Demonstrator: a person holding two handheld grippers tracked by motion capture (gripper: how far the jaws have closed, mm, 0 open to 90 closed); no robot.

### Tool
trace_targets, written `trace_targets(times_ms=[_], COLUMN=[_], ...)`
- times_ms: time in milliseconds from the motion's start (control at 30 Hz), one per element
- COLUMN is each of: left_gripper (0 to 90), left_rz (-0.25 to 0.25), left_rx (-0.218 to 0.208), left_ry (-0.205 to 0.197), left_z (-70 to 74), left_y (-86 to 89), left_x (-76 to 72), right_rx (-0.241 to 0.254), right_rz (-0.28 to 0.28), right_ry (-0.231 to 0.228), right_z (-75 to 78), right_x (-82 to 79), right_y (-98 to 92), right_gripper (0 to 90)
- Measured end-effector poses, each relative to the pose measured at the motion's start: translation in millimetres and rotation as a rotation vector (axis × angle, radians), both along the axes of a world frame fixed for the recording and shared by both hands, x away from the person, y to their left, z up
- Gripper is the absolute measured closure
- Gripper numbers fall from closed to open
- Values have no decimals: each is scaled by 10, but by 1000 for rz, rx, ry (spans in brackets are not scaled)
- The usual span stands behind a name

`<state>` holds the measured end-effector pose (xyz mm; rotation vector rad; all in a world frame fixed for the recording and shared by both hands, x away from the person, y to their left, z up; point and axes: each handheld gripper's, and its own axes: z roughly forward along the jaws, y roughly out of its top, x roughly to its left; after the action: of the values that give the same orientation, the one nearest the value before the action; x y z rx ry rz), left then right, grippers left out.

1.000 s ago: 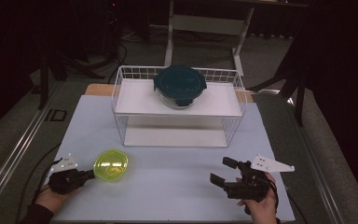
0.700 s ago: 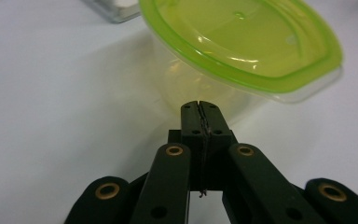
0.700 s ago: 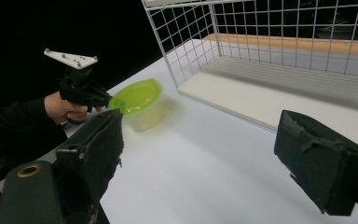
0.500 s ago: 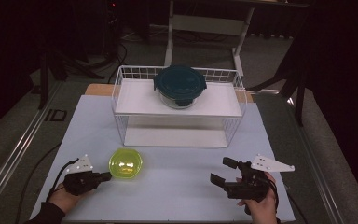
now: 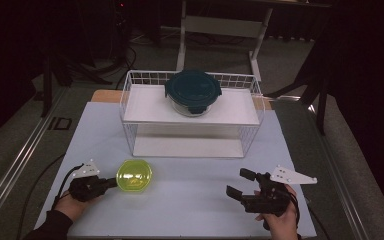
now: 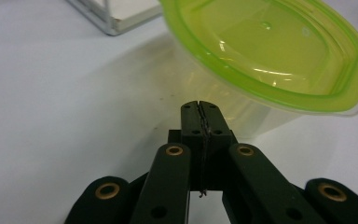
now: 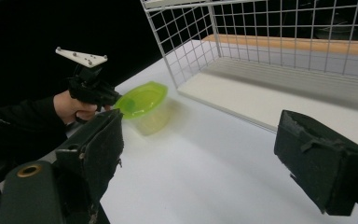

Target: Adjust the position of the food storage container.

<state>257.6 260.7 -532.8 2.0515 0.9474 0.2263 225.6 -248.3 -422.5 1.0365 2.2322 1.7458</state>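
A clear tub with a lime-green lid [image 5: 134,176] stands on the white table, front left. My left gripper [image 5: 114,182] is shut, with nothing between its jaws. Its tips [image 6: 200,109] lie against the tub's [image 6: 270,56] left side, just under the lid's rim. My right gripper [image 5: 240,183] rests open at the front right, empty, its pads [image 7: 100,140] wide apart. From the right gripper view, the tub [image 7: 142,100] and the left gripper [image 7: 114,99] are seen farther off.
A white wire rack [image 5: 128,131] stands at the middle back of the table; a glass bowl with a dark teal lid [image 5: 193,91] sits on its upper shelf. The rack's lower shelf [image 7: 261,93] is bare. Table edges run close to both hands.
My left gripper and the green-lidded tub have slid to the right across the table together. The right gripper has stayed put.
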Motion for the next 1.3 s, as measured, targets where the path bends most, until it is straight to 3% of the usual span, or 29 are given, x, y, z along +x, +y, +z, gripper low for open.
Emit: trace_targets(times_ms=[167,233,667,867,1033,1300], left_gripper=[895,895,894,894,895,894], left_rz=[-32,-42,-147,-85,-27,-43], left_rx=[8,-9,1,19,23,7], left_ry=[3,8,15,3,-14,-23], left_z=[5,8,33,15,5,-12], left_y=[-115,-174,-685,-592,-531,-631], left_x=[-9,-3,28,104,260,398], right_rx=[7,4,11,14,14,15], right_rz=[-6,-6,-13,-13,-16,-17], right_ry=[5,3,3,2,4,12], right_z=[-15,-16,-6,-10,-17,-30], right_x=[2,-2,-12,-19,-6,-1], right_y=[-24,-25,-49,-60,-60,-68], right_gripper=[151,151,151,151,151,151])
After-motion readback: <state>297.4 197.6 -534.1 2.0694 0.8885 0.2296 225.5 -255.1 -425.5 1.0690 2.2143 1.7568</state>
